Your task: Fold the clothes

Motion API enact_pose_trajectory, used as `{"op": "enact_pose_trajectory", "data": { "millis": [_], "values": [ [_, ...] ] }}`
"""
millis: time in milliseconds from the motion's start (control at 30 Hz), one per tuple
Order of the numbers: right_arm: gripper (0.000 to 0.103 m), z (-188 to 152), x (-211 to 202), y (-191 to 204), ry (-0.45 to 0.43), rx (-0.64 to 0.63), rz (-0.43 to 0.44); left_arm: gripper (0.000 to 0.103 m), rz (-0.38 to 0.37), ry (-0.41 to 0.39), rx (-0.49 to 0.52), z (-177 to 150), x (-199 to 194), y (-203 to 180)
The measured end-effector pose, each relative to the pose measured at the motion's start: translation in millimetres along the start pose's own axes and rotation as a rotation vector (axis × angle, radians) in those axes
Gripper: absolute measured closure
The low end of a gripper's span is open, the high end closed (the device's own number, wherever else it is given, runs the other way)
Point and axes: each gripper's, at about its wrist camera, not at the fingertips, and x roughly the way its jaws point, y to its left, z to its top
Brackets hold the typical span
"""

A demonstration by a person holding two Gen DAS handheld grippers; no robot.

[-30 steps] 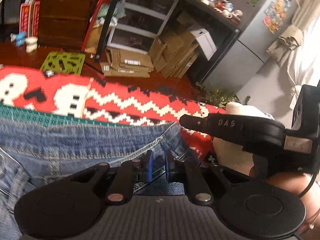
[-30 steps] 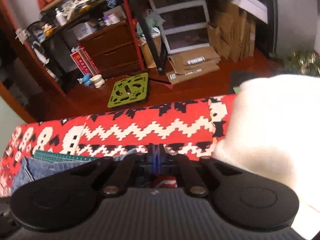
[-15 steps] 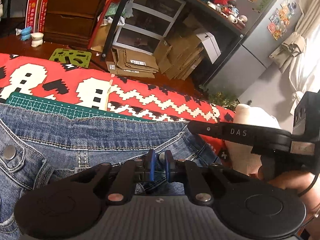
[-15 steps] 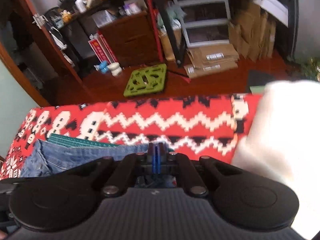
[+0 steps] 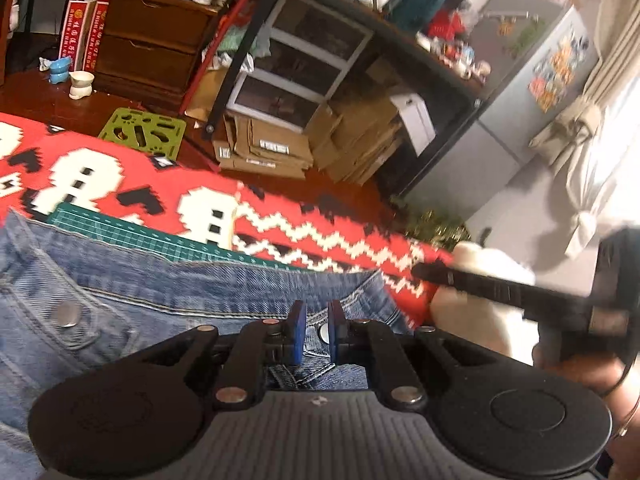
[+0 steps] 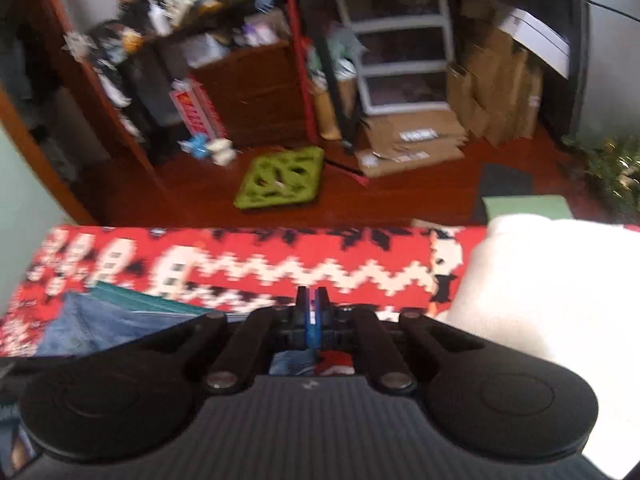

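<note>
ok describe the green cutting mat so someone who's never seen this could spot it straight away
Start at the red, white and black patterned blanket covering the work surface. On it lies a blue denim garment, and the green cutting mat shows as a thin strip along the denim's far edge. It is the only flat, dark green thing with a fine pale grid; the brighter green cut-out mat lies on the floor beyond.

white plush (image 6: 552, 320) crowding right gripper (image 6: 311, 312)

Red patterned blanket (image 5: 320, 236), green mat (image 5: 132, 232), jeans (image 5: 180, 300)
</note>
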Motion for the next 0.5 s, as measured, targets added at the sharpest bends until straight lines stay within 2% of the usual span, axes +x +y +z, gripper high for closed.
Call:
{"op": "enact_pose_trajectory", "data": {
  "millis": [100,167,267,400,500],
  "values": [
    [0.099,-8.9,-16.7,18.1,0.008,-0.122,0.021,0.093,-0.005,-0.016,-0.022,-4.1,-21.1,9.1],
    [0.093,-21.8,-27.3,28.5,0.014,-0.17,0.05,0.093,0.014,-0.01,-0.009,-12.5,-32.4,13.3],
    [0.093,-44.2,-35.6,43.0,0.036,-0.21,0.072,0.093,0.047,0.001,0.02,-29.2,-50.8,19.6],
    [0.092,-83.0,-55.9,62.0,0.051,-0.262,0.054,0.093,0.092,0.015,0.064,-54.2,-76.6,27.9],
    [0.085,-109.5,-73.4,70.2,0.07,-0.264,0.072,0.086,0.122,0.025,0.101,-73.2,-95.9,31.8]
  ]
}}
